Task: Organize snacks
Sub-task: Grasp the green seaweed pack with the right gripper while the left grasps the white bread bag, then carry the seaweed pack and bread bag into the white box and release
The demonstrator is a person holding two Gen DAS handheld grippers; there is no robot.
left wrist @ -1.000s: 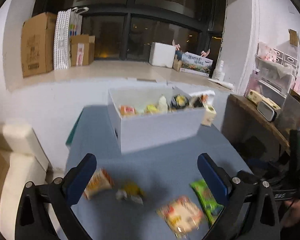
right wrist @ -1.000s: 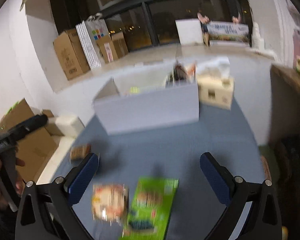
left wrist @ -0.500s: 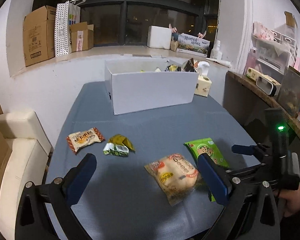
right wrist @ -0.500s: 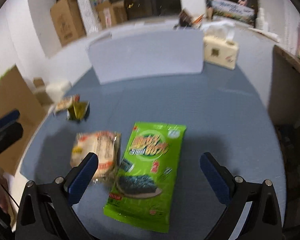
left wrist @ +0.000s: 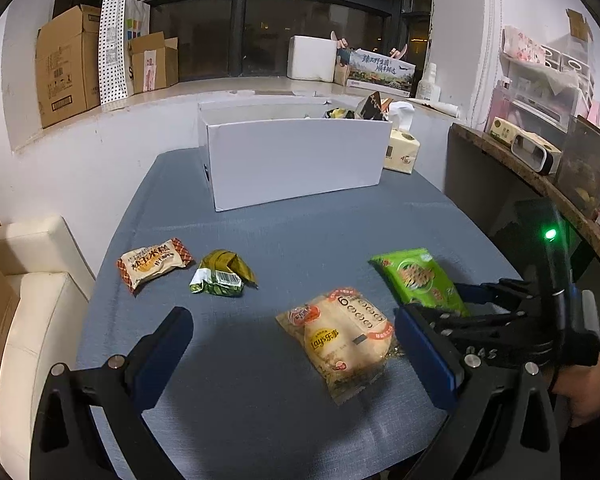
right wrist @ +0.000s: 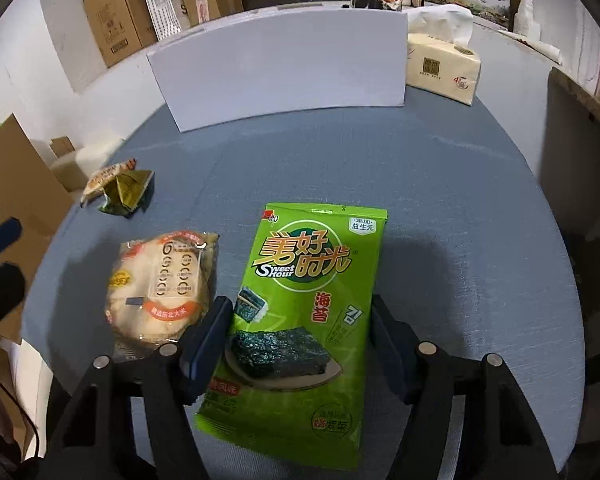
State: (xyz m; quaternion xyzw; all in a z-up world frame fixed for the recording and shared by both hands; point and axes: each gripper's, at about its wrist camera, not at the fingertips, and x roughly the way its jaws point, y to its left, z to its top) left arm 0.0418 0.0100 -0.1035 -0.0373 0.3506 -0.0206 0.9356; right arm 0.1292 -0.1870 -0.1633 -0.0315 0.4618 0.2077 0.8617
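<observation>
A green seaweed snack pack lies flat on the blue table; it also shows in the left wrist view. My right gripper straddles it, a finger against each long side, the pack still resting on the table. A beige Lay's rice-cracker bag lies just left of it. An orange biscuit pack and a crumpled olive-green wrapper lie further left. My left gripper is open and empty, low over the table's near edge. The white box at the back holds several snacks.
A tissue pack stands right of the white box. A dark wooden shelf borders the table on the right. A cream sofa sits left of the table. Cardboard boxes stand on the window ledge.
My right gripper has dropped down over the green seaweed pack and narrowed around its sides. My left gripper has pulled back from the white box toward the near edge.
</observation>
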